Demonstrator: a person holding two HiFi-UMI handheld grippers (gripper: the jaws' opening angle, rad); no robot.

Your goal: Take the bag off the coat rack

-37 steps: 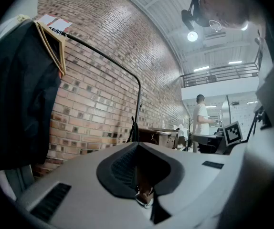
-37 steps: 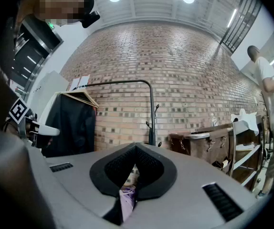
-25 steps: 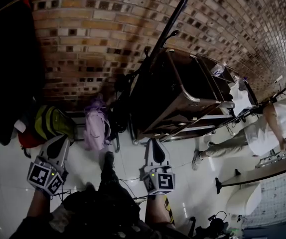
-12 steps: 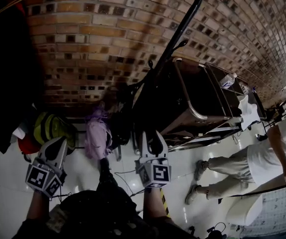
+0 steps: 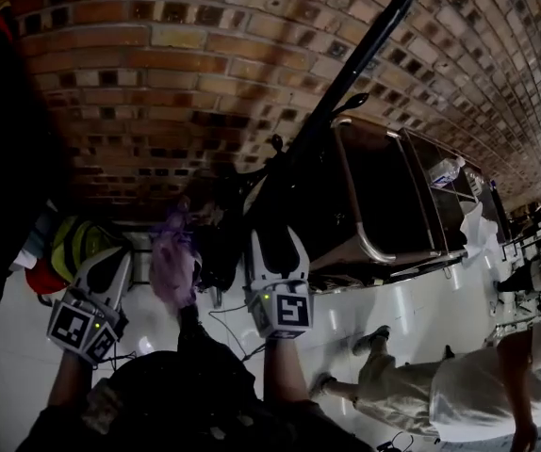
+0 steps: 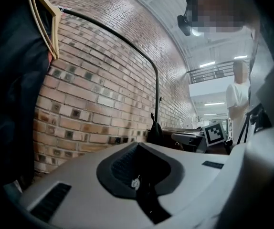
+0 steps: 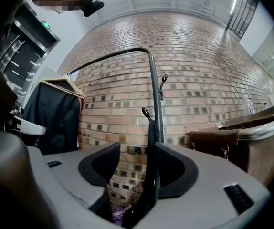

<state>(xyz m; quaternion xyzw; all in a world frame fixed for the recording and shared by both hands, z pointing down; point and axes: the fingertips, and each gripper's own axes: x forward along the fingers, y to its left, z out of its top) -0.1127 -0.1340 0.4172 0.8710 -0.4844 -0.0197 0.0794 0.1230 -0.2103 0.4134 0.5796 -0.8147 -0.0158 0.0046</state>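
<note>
Gleaming white tile floor below brick wall, coat rack nearby

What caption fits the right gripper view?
Right gripper, jaws just opening, frames the black bag hanging on the coat rack between them, ungripped.

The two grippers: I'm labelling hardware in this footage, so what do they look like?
Both the left gripper and right gripper have light grey shells, black ribbed pads inside the jaws, and a cube of black-and-white square markers with a small green light. The right one's jaws have just been opening; the coat rack's post shows through the gap. The person's top is dark.
</note>
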